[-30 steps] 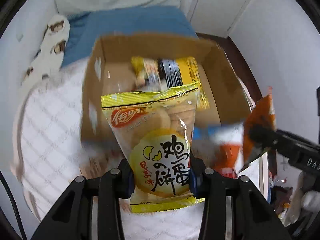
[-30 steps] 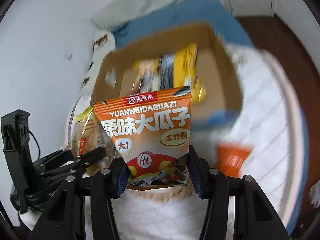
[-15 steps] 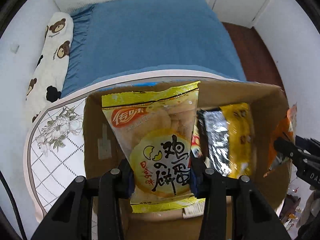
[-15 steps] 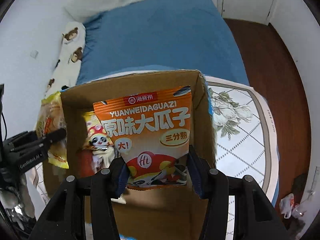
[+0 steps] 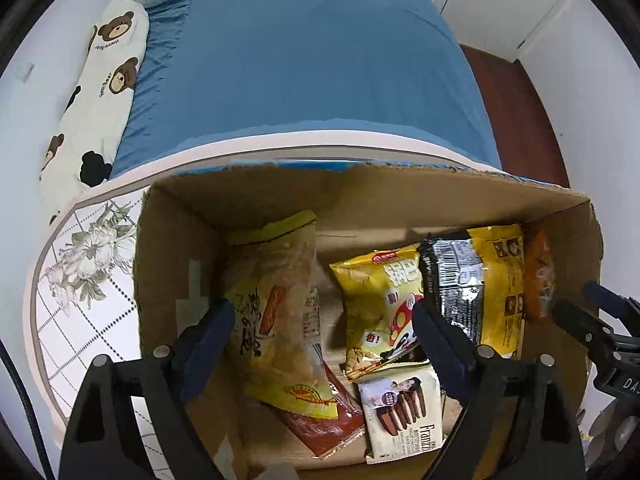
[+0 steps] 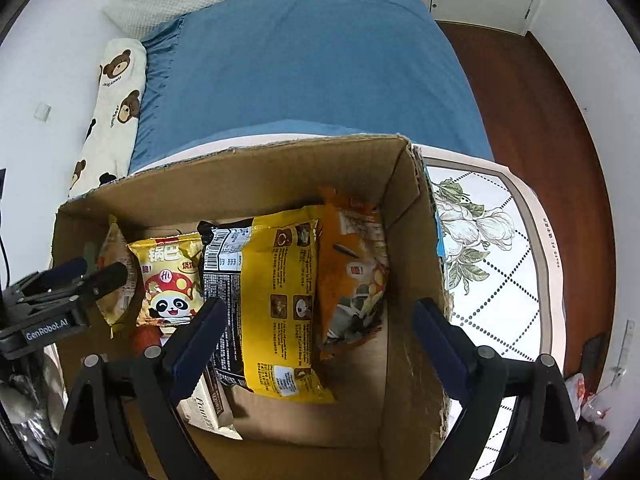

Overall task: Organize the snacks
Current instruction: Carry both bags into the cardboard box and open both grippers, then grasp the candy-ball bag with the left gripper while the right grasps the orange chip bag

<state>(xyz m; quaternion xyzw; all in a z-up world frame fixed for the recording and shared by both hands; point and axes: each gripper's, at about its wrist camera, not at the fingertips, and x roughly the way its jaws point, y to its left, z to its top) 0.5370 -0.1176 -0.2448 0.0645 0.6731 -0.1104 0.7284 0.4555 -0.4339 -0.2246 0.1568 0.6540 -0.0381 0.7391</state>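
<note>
An open cardboard box [image 5: 256, 196] [image 6: 248, 176] holds several snack bags. My left gripper [image 5: 322, 316] is open above the box; the yellow egg-biscuit bag [image 5: 276, 304] lies loose below it at the box's left end. My right gripper [image 6: 316, 316] is open above the box's right end; the orange sunflower-seed bag [image 6: 352, 272] lies there against the right wall. Between them lie a yellow panda snack bag [image 6: 168, 280] [image 5: 380, 304], a yellow-and-black packet [image 6: 268, 300] [image 5: 480, 284] and a white Franzzi wafer pack [image 5: 404, 412].
The box stands on a round table with a floral checked cloth [image 5: 88, 288] [image 6: 492, 260]. Behind it is a bed with a blue sheet [image 5: 304, 64] and a bear-print pillow [image 5: 100, 80]. Brown wooden floor [image 6: 532, 104] lies to the right.
Both grippers have opened over the box. The egg-biscuit bag dropped from the left one and the sunflower-seed bag from the right one; both now lie inside the box.
</note>
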